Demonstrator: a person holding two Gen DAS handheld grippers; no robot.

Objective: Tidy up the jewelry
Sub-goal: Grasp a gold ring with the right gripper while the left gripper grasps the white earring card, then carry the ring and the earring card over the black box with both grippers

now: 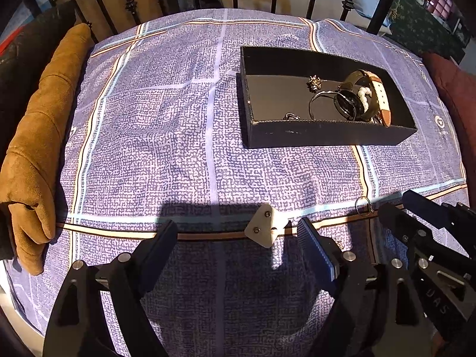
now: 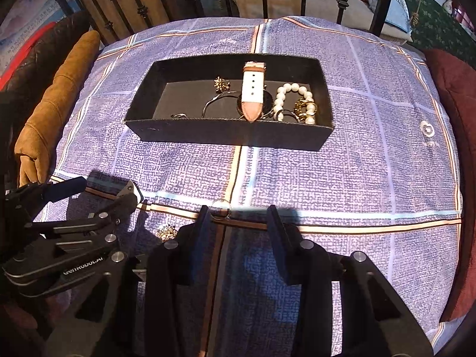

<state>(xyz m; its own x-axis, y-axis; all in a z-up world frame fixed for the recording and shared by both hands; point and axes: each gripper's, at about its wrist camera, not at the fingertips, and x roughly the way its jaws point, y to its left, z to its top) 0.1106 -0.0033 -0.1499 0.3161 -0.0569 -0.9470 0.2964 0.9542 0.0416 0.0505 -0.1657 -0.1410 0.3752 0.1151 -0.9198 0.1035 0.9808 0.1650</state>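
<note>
Left wrist view: we find the left gripper (image 1: 235,232) released, jaws wide above the checked bedspread (image 1: 166,125). The black box (image 1: 297,139) sits toward the far right edge, holding a watch (image 1: 351,101).

Right wrist view: the right gripper (image 2: 239,218) stands partly closed but unclenched; a small ring (image 2: 220,207) lies touching its left fingertip (image 2: 202,217), near the spread's near edge.
</note>
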